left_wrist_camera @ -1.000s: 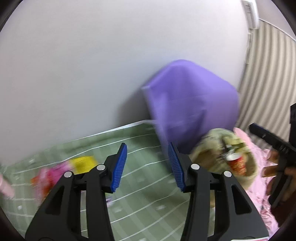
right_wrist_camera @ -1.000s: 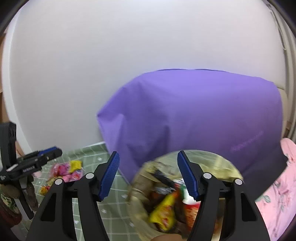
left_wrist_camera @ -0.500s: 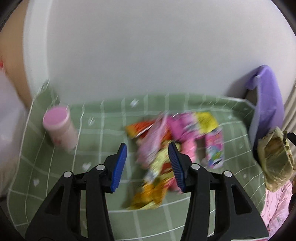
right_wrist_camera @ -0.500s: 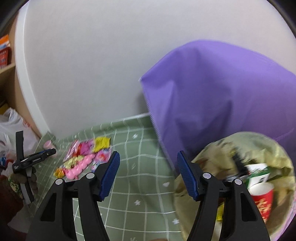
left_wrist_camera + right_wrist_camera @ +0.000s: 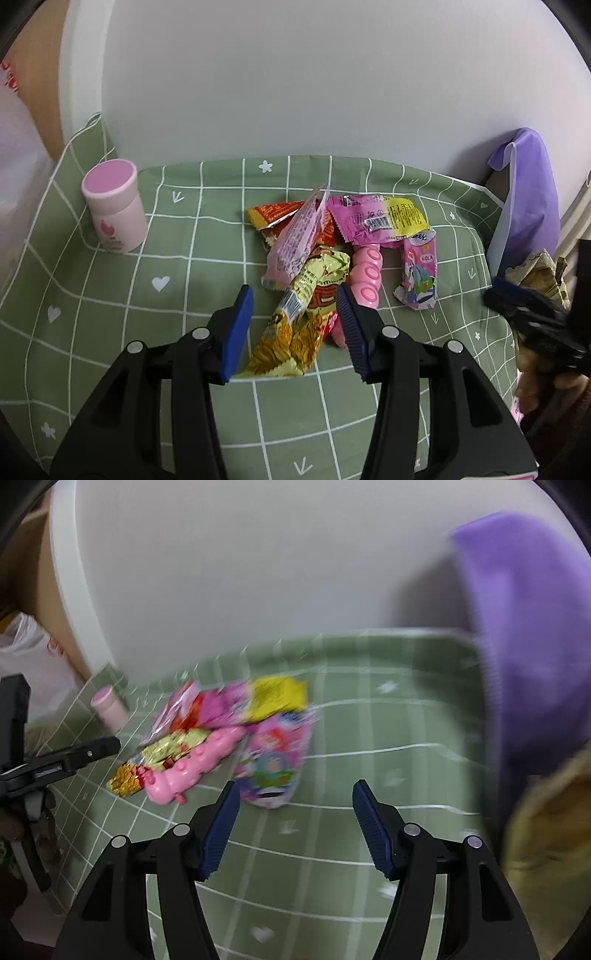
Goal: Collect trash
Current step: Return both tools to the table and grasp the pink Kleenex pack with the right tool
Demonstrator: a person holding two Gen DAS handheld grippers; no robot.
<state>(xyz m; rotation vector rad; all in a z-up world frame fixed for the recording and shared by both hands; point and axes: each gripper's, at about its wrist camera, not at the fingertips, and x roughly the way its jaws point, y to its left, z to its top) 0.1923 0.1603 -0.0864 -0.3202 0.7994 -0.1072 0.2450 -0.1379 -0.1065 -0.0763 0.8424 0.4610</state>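
A pile of snack wrappers (image 5: pixel 325 243) lies on the green checked tablecloth (image 5: pixel 147 288): a yellow wrapper (image 5: pixel 299 317), pink wrappers and a pink plastic strip (image 5: pixel 365 277). My left gripper (image 5: pixel 295 328) is open just above the near end of the yellow wrapper, its fingers on either side of it. My right gripper (image 5: pixel 291 823) is open and empty, over the cloth to the right of the pile (image 5: pixel 221 734). The brown trash bag (image 5: pixel 539 273) sits at the right edge, blurred in the right wrist view (image 5: pixel 550 830).
A pink lidded jar (image 5: pixel 112 210) stands at the cloth's back left. A purple bag (image 5: pixel 524 206) leans against the white wall at the right. A white plastic bag (image 5: pixel 29 664) hangs left of the table. The right gripper also shows in the left wrist view (image 5: pixel 532 314).
Both grippers have swung left from the trash bag and purple bag toward the wrapper pile. The left gripper has come down close over the yellow wrapper.
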